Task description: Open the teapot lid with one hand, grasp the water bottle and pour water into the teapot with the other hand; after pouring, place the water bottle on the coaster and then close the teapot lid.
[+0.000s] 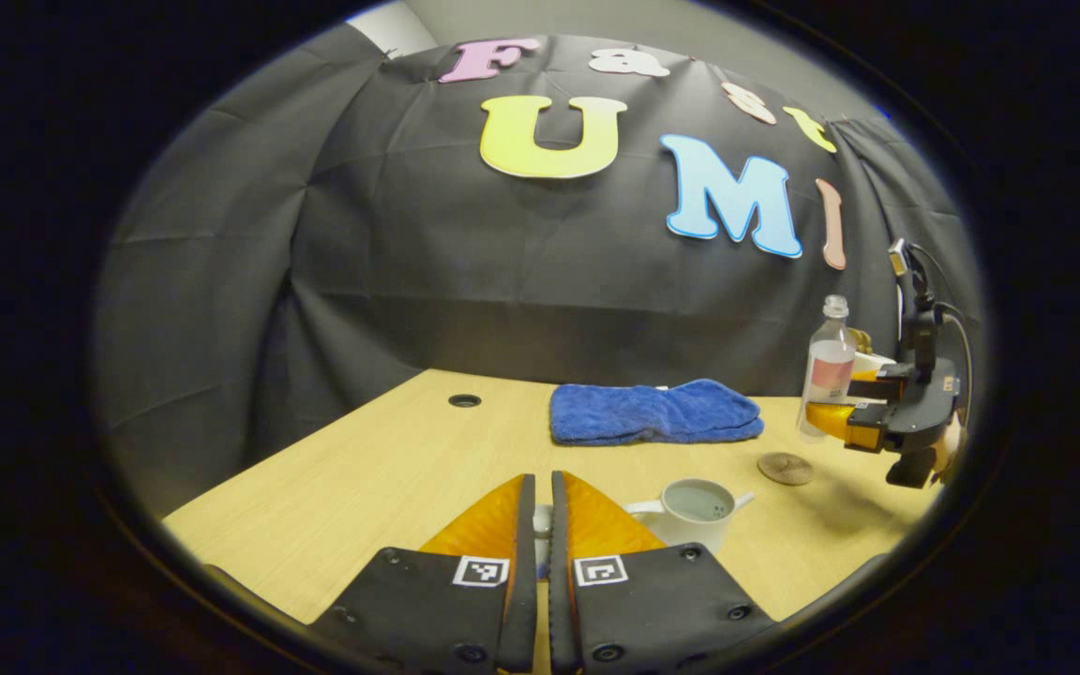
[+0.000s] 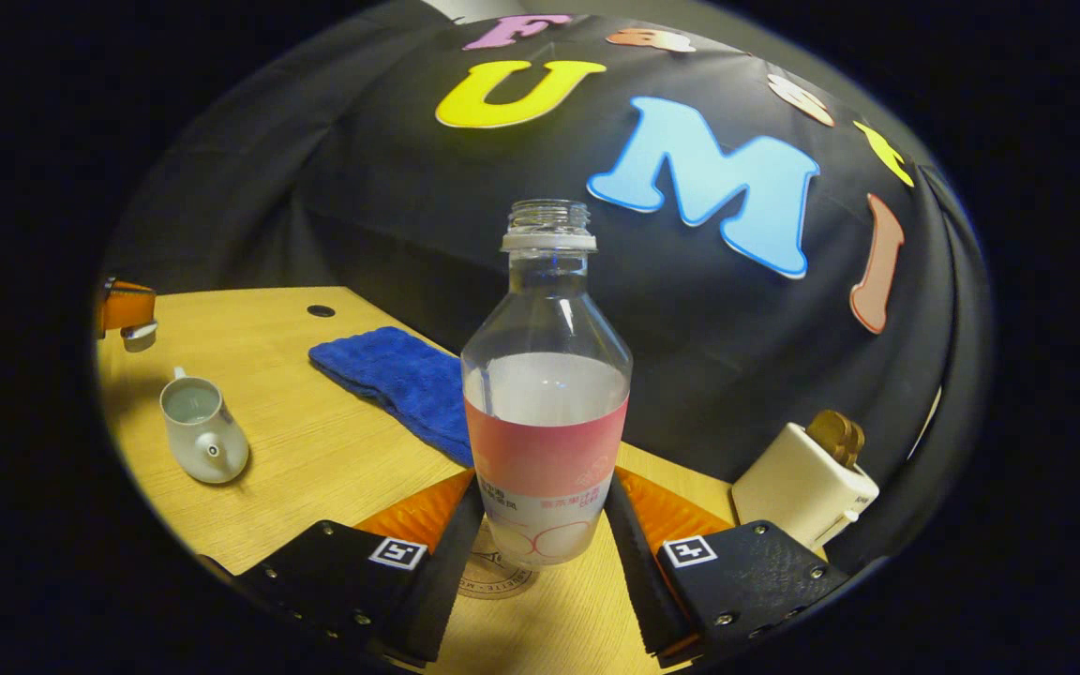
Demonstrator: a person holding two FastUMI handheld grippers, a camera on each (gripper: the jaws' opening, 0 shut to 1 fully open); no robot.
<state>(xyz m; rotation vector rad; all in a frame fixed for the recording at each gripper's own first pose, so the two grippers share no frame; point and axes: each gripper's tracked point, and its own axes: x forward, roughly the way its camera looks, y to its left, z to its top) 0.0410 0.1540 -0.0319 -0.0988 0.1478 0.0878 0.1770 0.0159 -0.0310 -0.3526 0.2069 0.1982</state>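
The clear, capless water bottle (image 2: 545,403), part full with a pink label, stands upright between the fingers of my right gripper (image 2: 545,492), which is shut on it. The round brown coaster (image 2: 493,574) lies just below and in front of the bottle's base. In the left gripper view the bottle (image 1: 829,366) hangs in the right gripper (image 1: 831,419) slightly above the table, beyond the coaster (image 1: 785,468). The white teapot (image 1: 695,508) sits lidless with water inside. My left gripper (image 1: 541,483) is shut on the small white lid (image 1: 541,523), held above the table left of the teapot (image 2: 202,431).
A folded blue towel (image 1: 652,412) lies near the back of the wooden table (image 1: 390,469). A white box (image 2: 802,483) with a brown object on top stands at the right by the wall. A cable hole (image 1: 464,400) sits at the back left.
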